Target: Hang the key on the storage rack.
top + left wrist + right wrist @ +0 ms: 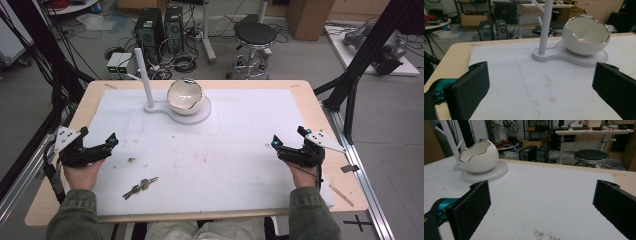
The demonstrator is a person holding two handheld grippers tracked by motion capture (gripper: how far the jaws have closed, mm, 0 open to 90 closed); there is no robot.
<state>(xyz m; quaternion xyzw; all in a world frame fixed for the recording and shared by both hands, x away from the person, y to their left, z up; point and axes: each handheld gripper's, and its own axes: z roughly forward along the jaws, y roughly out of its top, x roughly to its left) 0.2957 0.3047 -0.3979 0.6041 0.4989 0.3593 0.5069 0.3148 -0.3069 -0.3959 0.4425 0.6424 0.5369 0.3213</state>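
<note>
The left gripper (95, 147) is held wide open and empty at the mat's (225, 160) left edge; the right gripper (292, 150) is likewise spread wide and empty at the right edge; nothing is seen between either pair of jaws. The keys (140, 187) are seen on the mat near the left hand (80, 175); the bowl (184, 96) is set on the stand (165, 106) at the far side, well apart from both grippers.
</note>
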